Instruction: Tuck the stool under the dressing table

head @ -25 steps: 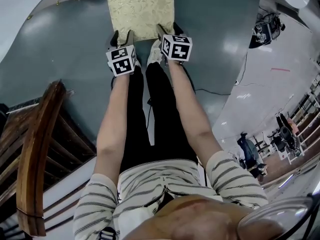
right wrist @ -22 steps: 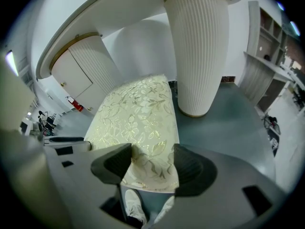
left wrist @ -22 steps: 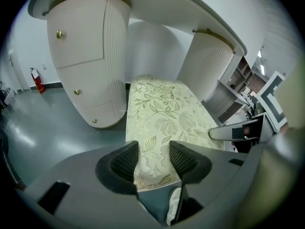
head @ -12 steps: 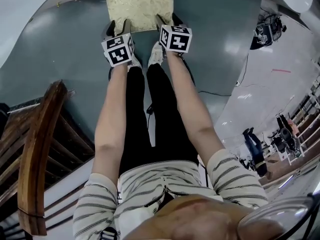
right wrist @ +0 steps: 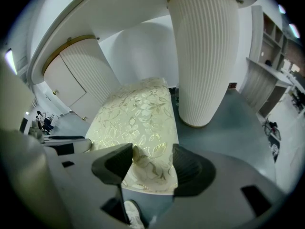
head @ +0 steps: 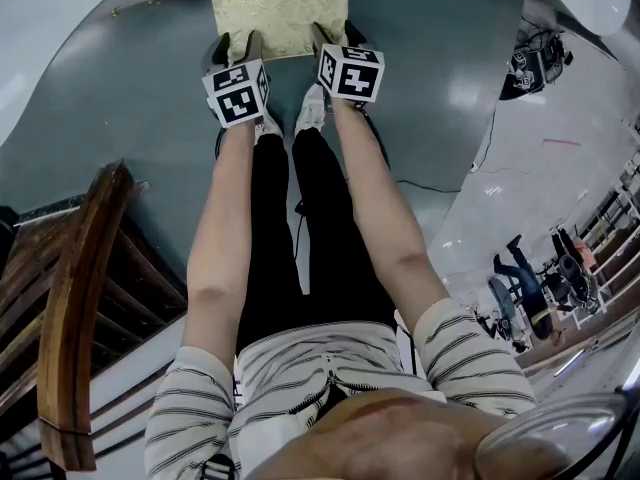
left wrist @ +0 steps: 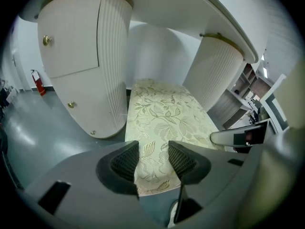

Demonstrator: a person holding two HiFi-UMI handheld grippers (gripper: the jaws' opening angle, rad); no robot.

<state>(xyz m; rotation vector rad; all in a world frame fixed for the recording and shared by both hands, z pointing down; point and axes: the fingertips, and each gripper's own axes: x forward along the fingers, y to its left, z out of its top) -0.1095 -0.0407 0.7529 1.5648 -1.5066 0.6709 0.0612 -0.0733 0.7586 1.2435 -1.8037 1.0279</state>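
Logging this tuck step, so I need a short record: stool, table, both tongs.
stool: gold floral seat, far end under table, between its pedestals
left tongs: just been closing, pinching seat's near edge
right tongs: just been closing, pinching near edge, fabric puckered
task: partly done, near end sticks out

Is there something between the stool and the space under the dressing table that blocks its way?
Nothing visible does. The stool already lies between the fluted pedestals of the dressing table, and no object shows beyond it.
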